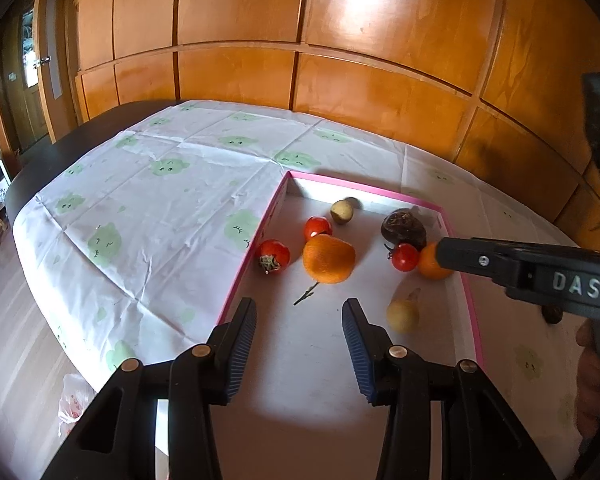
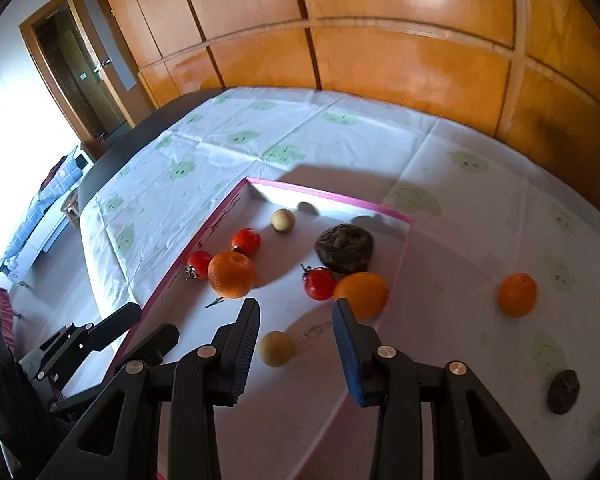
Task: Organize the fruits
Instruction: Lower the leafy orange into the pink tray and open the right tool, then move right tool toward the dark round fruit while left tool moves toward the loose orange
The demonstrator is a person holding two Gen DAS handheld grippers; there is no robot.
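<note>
Both claws open, gripping nothing. Left gripper (image 1: 299, 316) over near end of pink-rimmed tray (image 1: 256, 236), bare tray floor between and ahead of fingers, only a loose stem (image 1: 306, 294) there. Right gripper (image 2: 296, 320) over tray's near right side, pale round fruit (image 2: 277, 349) just below the gap, not touched.

Fruit inside tray: big orange (image 1: 329, 259) mid-left, two tomatoes (image 1: 274, 256) close to left wall, third tomato (image 1: 405, 257) touching second orange (image 2: 361, 294) at right wall, dark wrinkled fruit (image 1: 404, 229) behind them, small tan fruit (image 1: 342, 211) near far wall. Free floor in tray centre and near end; left and right walls crowded.

Tablecloth (image 1: 160, 200) left of tray open to table edge.

Right view only: third orange (image 2: 517, 294) and small dark fruit (image 2: 564, 392) outside tray on cloth, well apart. Left view only: right gripper's finger reaching in from the side, tip at the orange by right wall; contact unclear.
</note>
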